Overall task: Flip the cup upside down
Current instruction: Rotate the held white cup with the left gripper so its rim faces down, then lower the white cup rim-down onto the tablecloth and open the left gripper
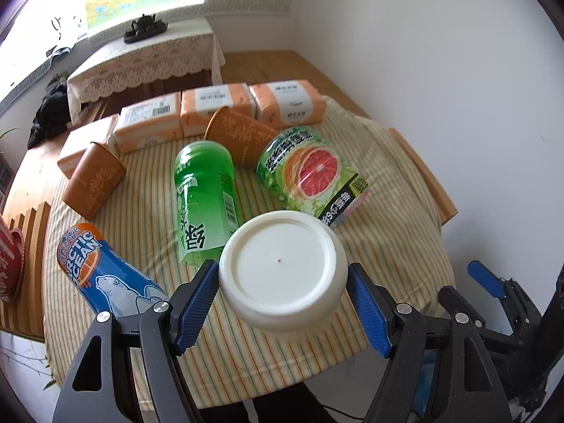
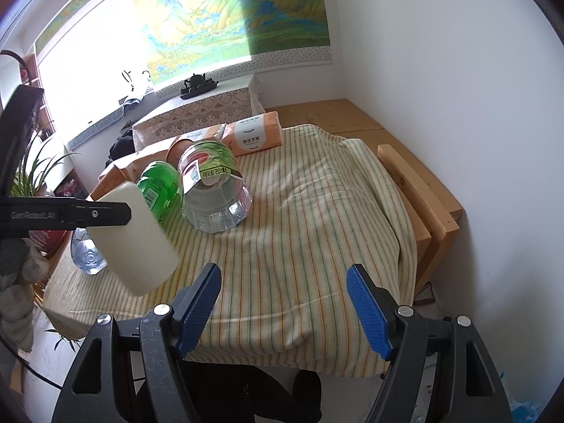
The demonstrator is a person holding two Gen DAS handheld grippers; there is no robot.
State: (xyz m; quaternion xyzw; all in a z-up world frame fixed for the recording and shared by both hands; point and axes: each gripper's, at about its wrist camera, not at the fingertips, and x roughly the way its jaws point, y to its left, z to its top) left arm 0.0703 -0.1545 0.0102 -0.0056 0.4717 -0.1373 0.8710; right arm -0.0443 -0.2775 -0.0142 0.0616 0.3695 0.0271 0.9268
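Observation:
A white plastic cup (image 1: 280,269) sits between the blue pads of my left gripper (image 1: 282,299), its flat base facing the camera. The pads touch its sides, so the left gripper is shut on the cup. In the right wrist view the same cup (image 2: 134,239) hangs tilted above the striped cloth (image 2: 299,229), held by the left gripper's black finger (image 2: 67,214). My right gripper (image 2: 283,299) is open and empty above the near part of the cloth, to the right of the cup.
On the cloth lie a green bottle (image 1: 204,197), a grapefruit-label bottle (image 1: 306,172), an Arctic Ocean bottle (image 1: 102,268) and two orange paper cups (image 1: 93,179) (image 1: 239,134). Tissue packs (image 1: 218,107) line the far edge. A wooden bench (image 2: 416,190) stands right.

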